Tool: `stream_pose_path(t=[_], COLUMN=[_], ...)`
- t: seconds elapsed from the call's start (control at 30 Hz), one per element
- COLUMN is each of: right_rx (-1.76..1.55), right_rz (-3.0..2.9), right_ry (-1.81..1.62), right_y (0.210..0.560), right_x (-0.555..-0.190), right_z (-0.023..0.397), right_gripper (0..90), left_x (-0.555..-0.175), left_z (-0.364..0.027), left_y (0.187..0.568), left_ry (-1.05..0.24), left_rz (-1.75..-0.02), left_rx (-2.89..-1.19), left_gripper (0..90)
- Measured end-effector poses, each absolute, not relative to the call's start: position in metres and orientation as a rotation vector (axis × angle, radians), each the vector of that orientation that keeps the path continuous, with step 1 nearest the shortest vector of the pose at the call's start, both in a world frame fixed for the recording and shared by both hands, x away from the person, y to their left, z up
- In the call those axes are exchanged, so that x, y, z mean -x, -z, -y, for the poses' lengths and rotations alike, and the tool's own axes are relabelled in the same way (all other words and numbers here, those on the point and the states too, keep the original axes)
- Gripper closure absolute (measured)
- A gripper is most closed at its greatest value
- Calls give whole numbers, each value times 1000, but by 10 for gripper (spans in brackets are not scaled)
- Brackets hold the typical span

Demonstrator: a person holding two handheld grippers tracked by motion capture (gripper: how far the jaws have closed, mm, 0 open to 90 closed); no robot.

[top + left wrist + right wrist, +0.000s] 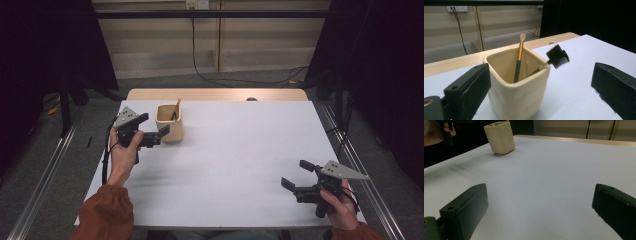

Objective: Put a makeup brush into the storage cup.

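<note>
1. Left hand-held gripper (159,129): I see it left of centre in the high view, held in the person's left hand (121,150) above an orange sleeve (105,212). Its jaws stand wide apart and grip nothing; in the left gripper view the cup sits between them, nearer the left jaw, and whether that jaw touches it I cannot tell.
2. Cream cup (169,122): upright on the white surface (235,150), upper left of centre in the high view, just beside the left hand-held gripper. In the right gripper view it appears at upper left (499,137).
3. Contents of the cup: an orange-and-black brush (519,60) leaning against the far wall, and a black comb-headed brush (557,57) sticking out over the right rim.
4. Right hand-held gripper (292,176): lower right of the high view, in the person's right hand (340,205). Jaws wide apart, empty, over bare surface, well apart from the cup.
</note>
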State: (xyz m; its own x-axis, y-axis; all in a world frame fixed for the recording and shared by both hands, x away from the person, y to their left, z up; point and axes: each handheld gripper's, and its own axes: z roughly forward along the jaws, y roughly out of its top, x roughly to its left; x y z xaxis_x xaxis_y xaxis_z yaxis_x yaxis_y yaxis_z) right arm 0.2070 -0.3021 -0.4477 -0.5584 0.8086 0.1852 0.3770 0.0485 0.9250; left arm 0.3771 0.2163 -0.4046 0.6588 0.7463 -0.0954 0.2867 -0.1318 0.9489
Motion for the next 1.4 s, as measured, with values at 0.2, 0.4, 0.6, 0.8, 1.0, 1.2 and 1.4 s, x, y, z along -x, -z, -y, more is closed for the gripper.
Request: stream_pose_path(t=[0.2,0.4,0.6,0.8,1.0,1.2,1.4], right_rx=[-1190,-1188,-1192,-1188,-1190,-1178,-1174], right_rz=[-1947,-1949,-1947,-1947,-1946,-1951,-1949], right_ry=[-1516,-1516,-1519,-1515,-1514,-1508,-1506], right_y=[447,447,447,447,447,447,446], right_x=[-207,-207,-206,-207,-206,-206,-205], right_z=[302,301,301,301,301,301,301], right_gripper=[0,0,0,0,0,0,0], left_x=[-365,-355,-343,-327,-311,-299,-285], left_z=[-219,-219,-221,-225,-229,-233,-236], left_y=[408,413,408,409,409,416,421], left_ry=[-486,-482,-436,-463,-486,-474,-464], left_rz=[-839,-834,-845,-822,-807,-813,-816], left_rx=[-1705,-1709,-1696,-1719,-1712,-1709,-1712], left_gripper=[25,28,26,26,22,21,21])
